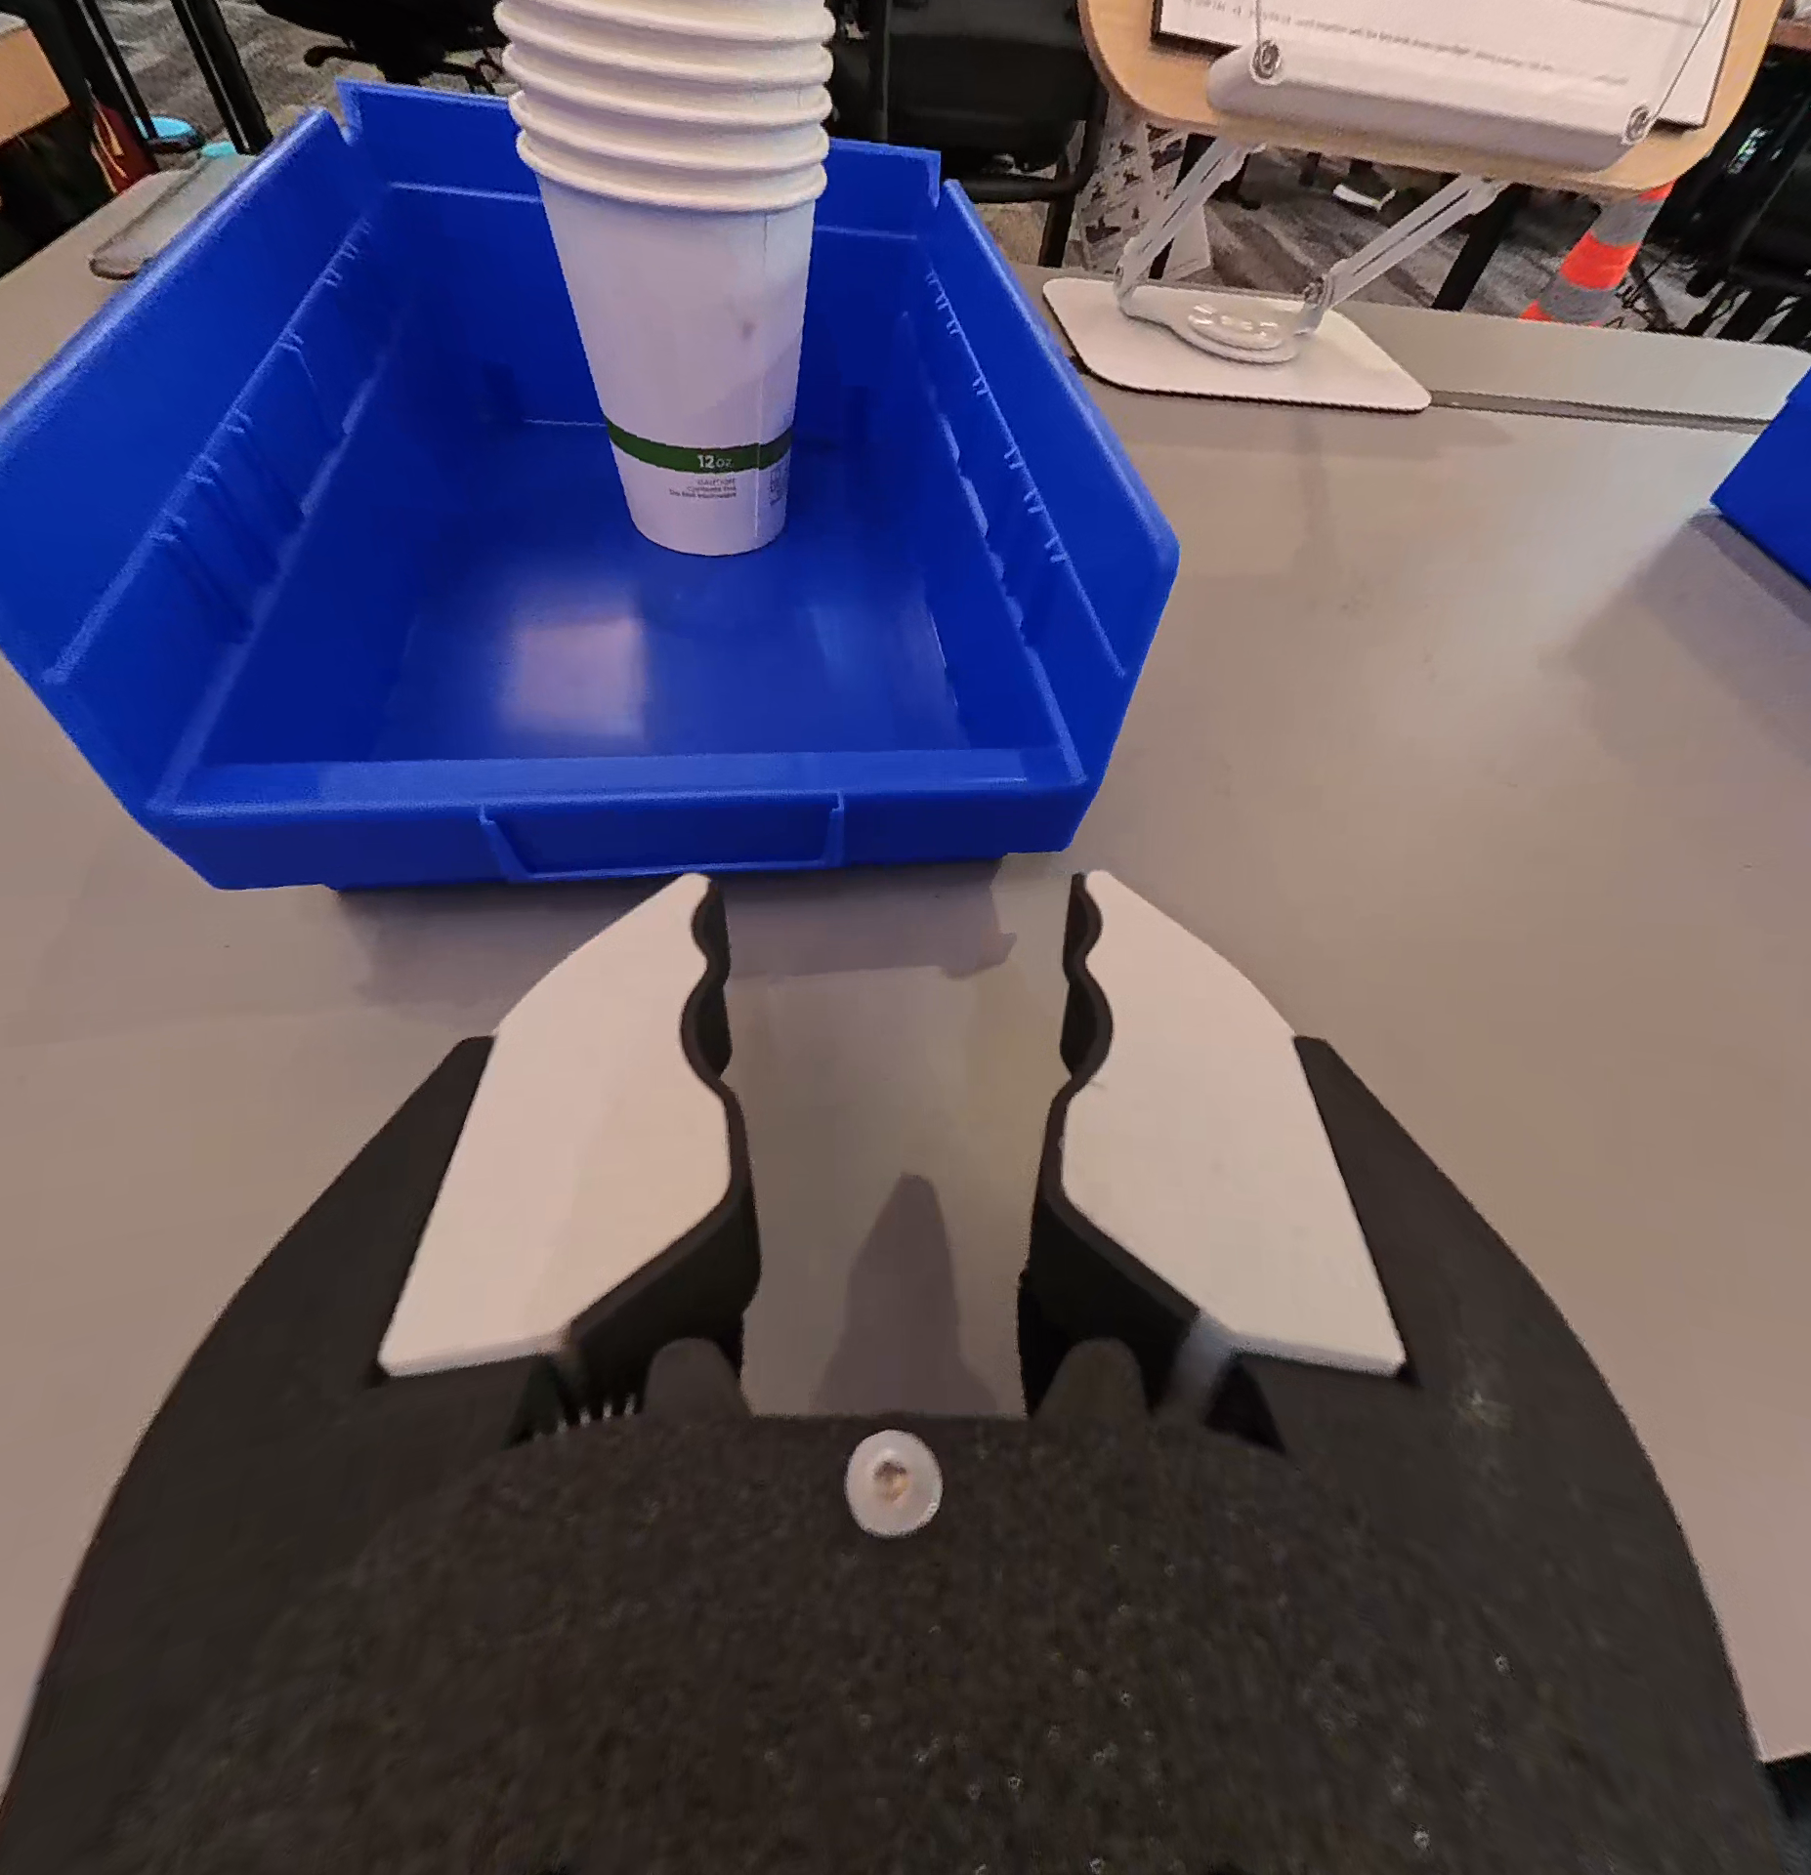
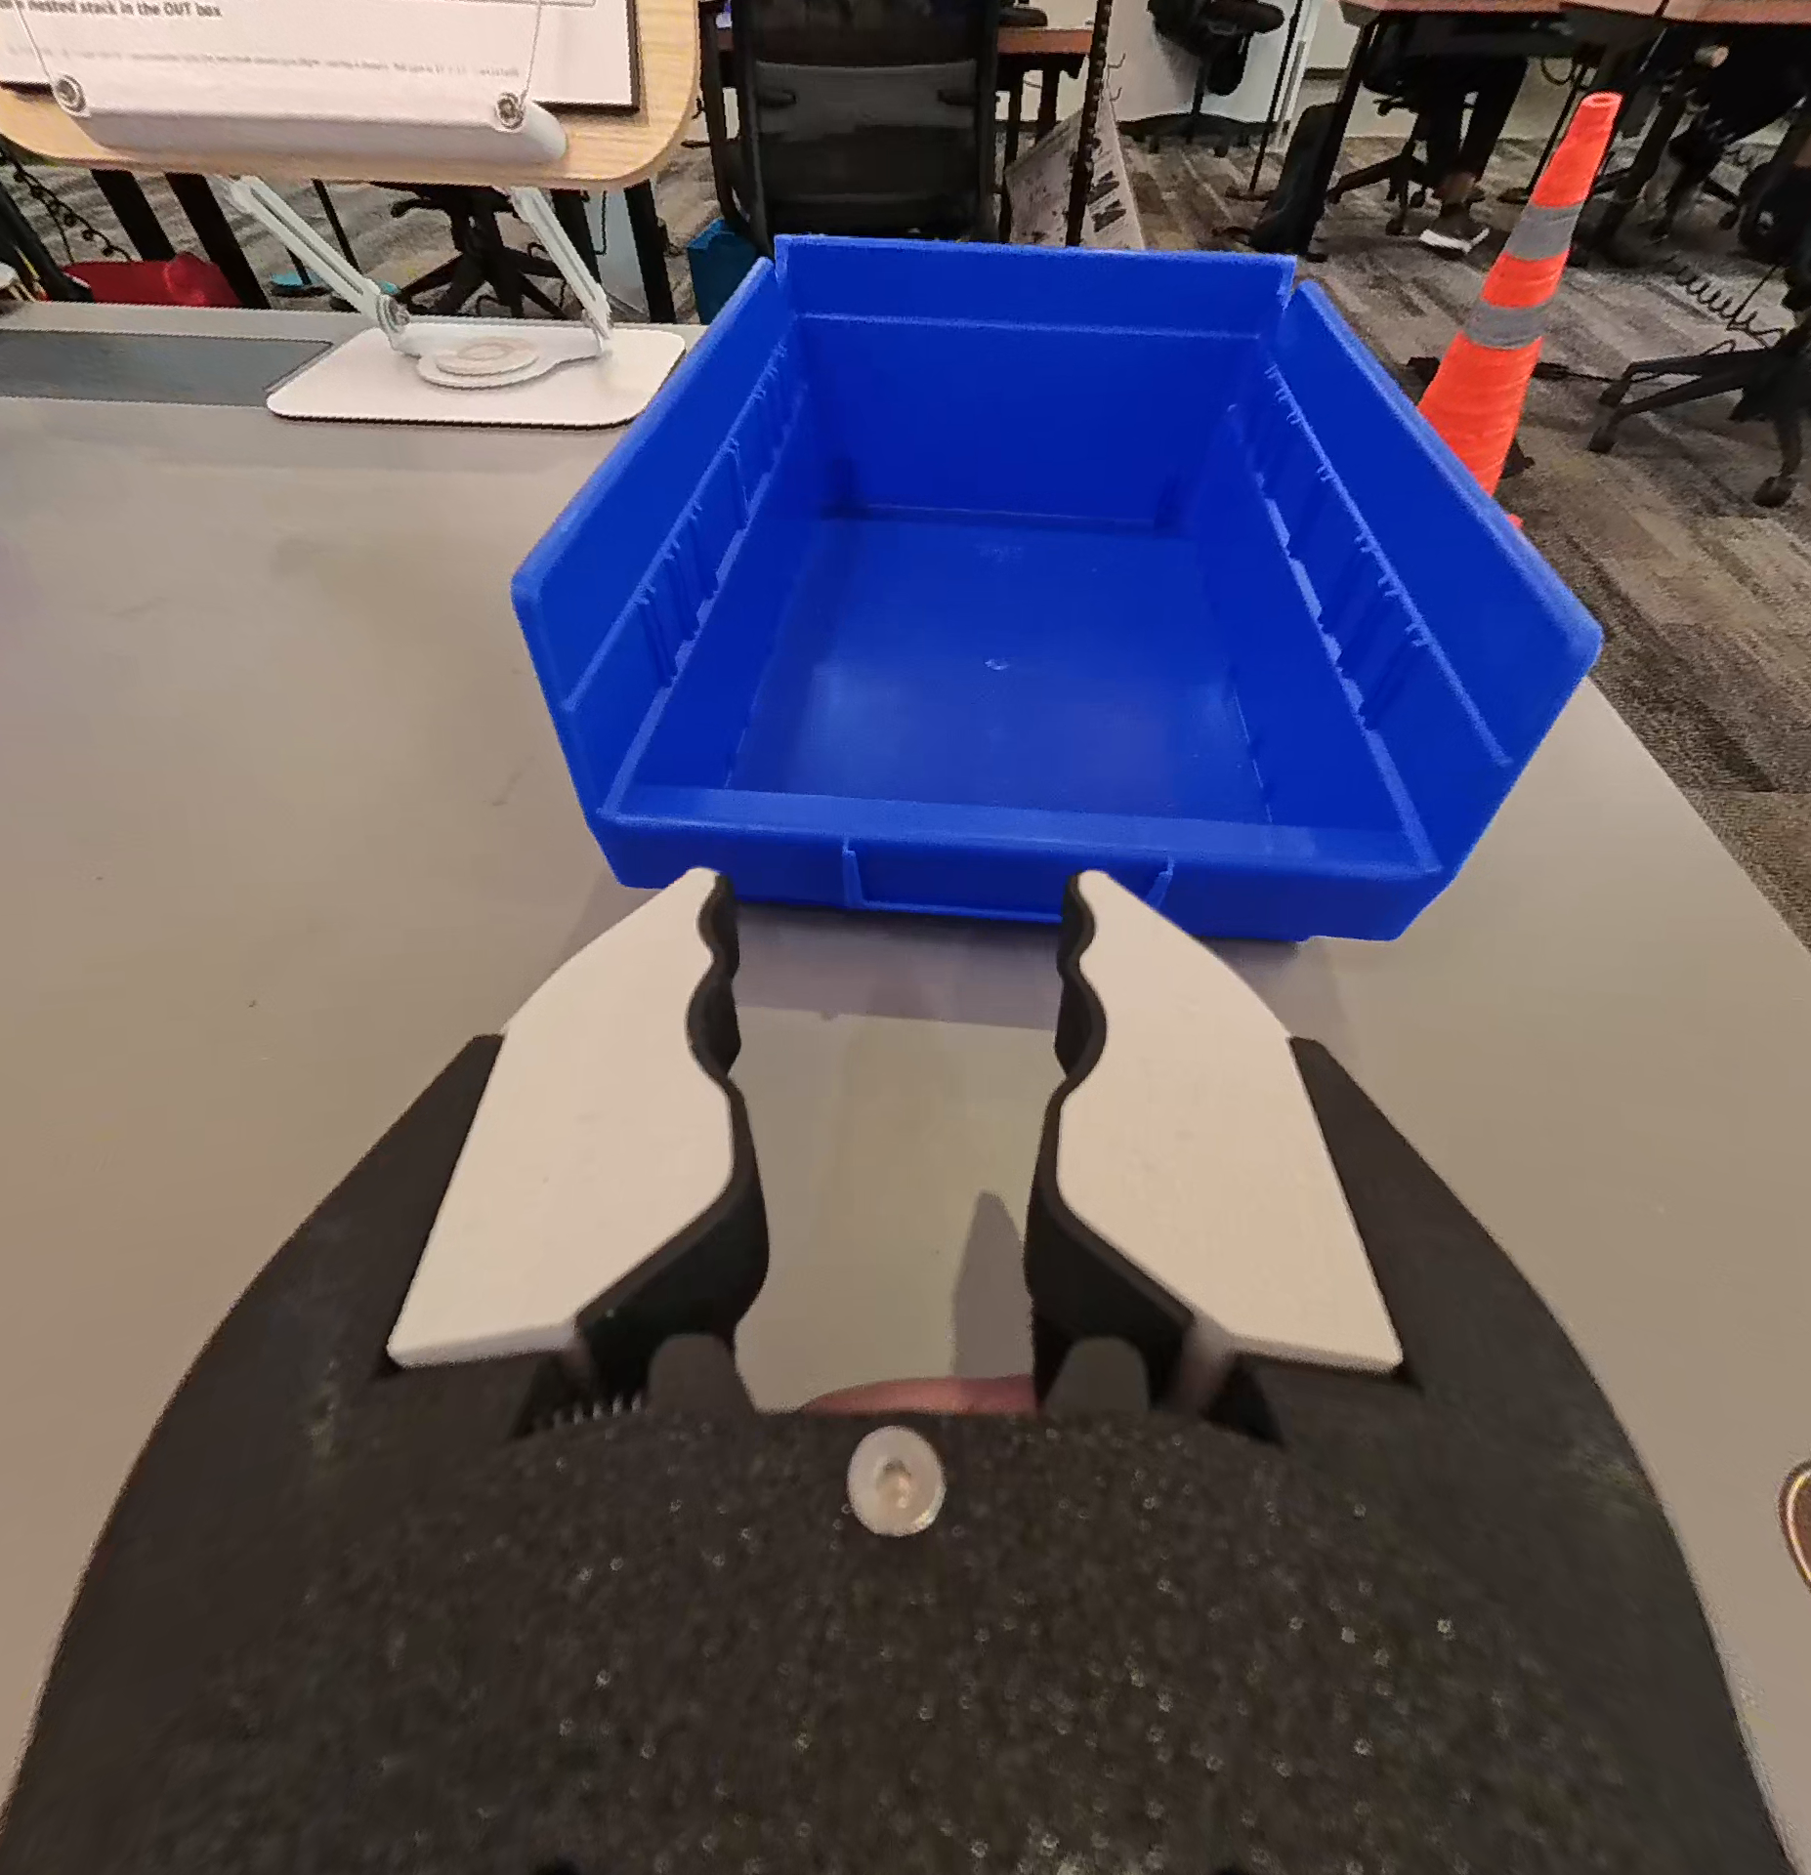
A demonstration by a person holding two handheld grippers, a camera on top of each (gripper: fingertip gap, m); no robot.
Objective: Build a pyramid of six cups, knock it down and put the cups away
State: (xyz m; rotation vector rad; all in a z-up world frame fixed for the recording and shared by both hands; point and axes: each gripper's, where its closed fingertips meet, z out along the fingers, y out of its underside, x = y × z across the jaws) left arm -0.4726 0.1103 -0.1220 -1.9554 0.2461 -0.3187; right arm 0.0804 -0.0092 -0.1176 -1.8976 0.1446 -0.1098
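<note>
Cups (image 1: 678,254) stand nested upright in the left blue bin (image 1: 597,802), ready for drawing. Left hand-held gripper (image 1: 896,898) and right hand-held gripper (image 2: 896,893) both released, empty, above the desk (image 1: 1389,812); second bin (image 2: 1003,822) holds nothing, likely for return

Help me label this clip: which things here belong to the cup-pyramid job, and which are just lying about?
Part of the job:
stack of white paper cups
blue bin holding the stack
empty blue bin
left gripper, open
right gripper, open

Just lying about:
document stand
orange traffic cone
</note>
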